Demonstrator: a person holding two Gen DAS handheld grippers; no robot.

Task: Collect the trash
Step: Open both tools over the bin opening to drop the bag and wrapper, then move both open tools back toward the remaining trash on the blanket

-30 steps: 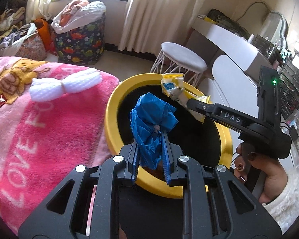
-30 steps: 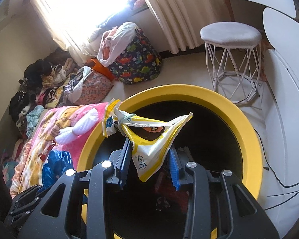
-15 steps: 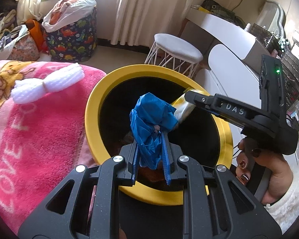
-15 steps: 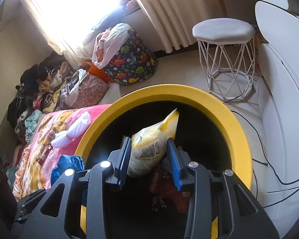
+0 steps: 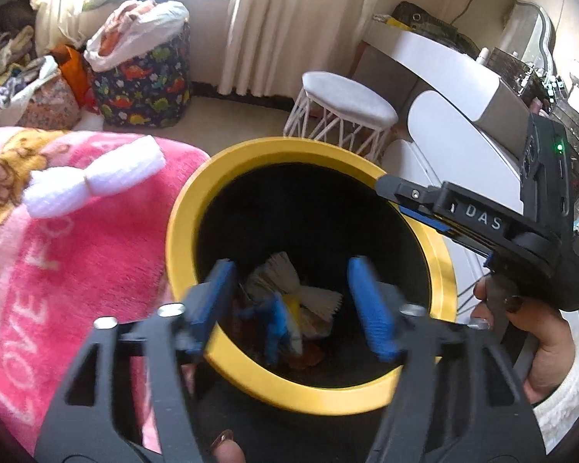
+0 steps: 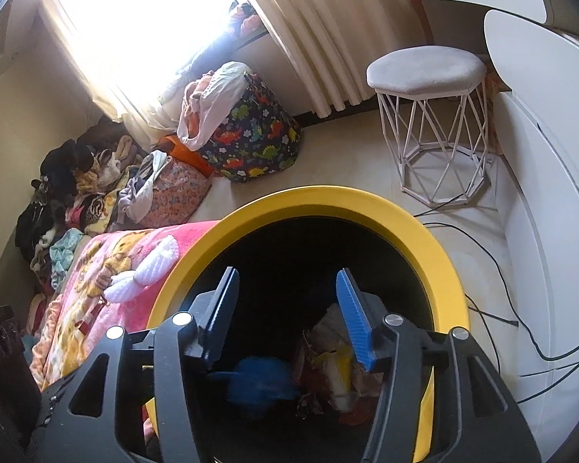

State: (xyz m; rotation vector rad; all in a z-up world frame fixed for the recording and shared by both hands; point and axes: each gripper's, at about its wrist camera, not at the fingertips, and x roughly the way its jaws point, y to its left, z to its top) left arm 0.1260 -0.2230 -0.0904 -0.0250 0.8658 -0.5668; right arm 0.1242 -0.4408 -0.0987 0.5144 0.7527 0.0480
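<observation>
the crumpled blue plastic wrapper (image 5: 276, 322) has dropped from the left gripper (image 5: 293, 301) into the yellow-rimmed black bin (image 5: 308, 393) below; both grippers' jaws are opening, empty (right gripper (image 6: 285, 316) too). risk: a finger snagging the rim on withdrawal.

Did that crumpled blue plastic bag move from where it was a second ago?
Yes. The blue plastic bag has dropped from between the left hand-held gripper's pads, level with the yellow bin rim, to the bin's bottom. That gripper's jaws are opening with nothing between them.

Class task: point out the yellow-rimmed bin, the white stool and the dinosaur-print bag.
yellow-rimmed bin (image 5: 181, 227), left wrist view, left rim.
white stool (image 6: 424, 67), right wrist view, seat top.
dinosaur-print bag (image 6: 258, 142), right wrist view, printed side.
</observation>
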